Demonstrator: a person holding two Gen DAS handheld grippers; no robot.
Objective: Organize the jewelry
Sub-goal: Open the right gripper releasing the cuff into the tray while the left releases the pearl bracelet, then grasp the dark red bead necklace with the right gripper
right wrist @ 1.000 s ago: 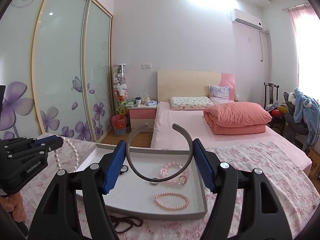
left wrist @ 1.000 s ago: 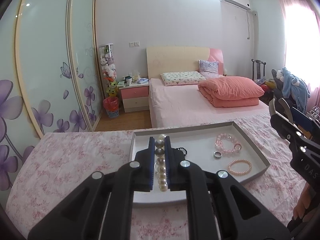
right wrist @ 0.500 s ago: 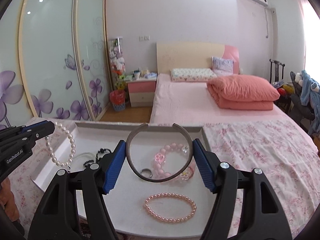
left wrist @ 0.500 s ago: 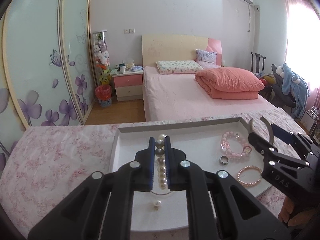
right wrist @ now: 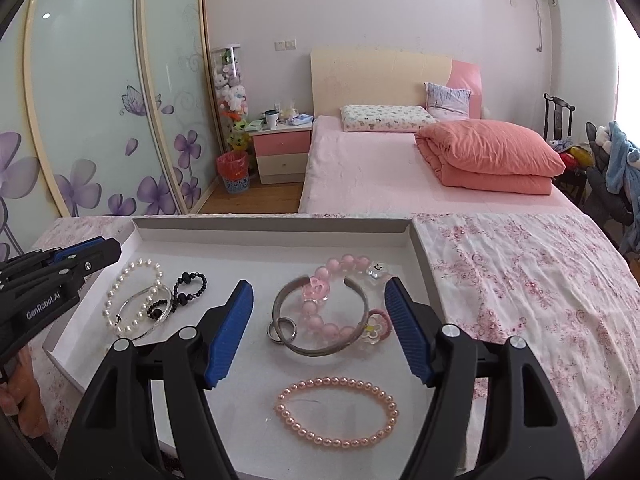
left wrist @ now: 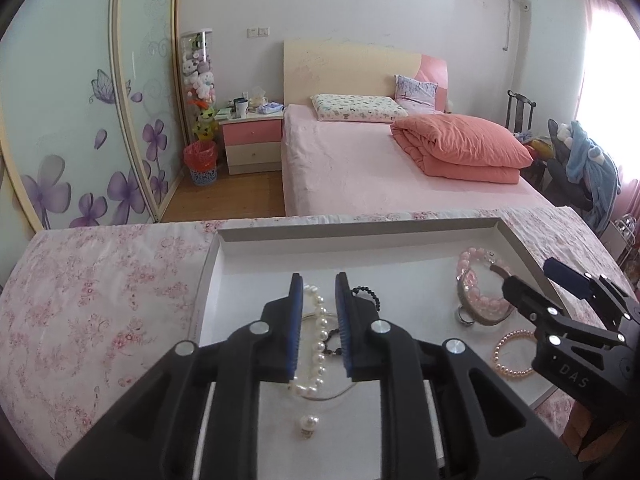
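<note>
Right wrist view: right claw wide open, straddling metal bangle lying flat in tray, pads clear of it. Left claw opening, pearl bracelet loose between pads, resting at tray's left. Both pieces lie directly ahead of their claws.

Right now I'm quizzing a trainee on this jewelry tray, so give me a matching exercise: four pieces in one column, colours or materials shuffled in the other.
Pieces:
1. pearl bracelet
2. open cuff bangle
3. small bead bracelet
4. knotted bead strand

Looks:
A. black
B. grey metal
C. white
D. peach-pink

Pairs: 1-C, 2-B, 3-D, 4-A. All lie inside the tray.
</note>
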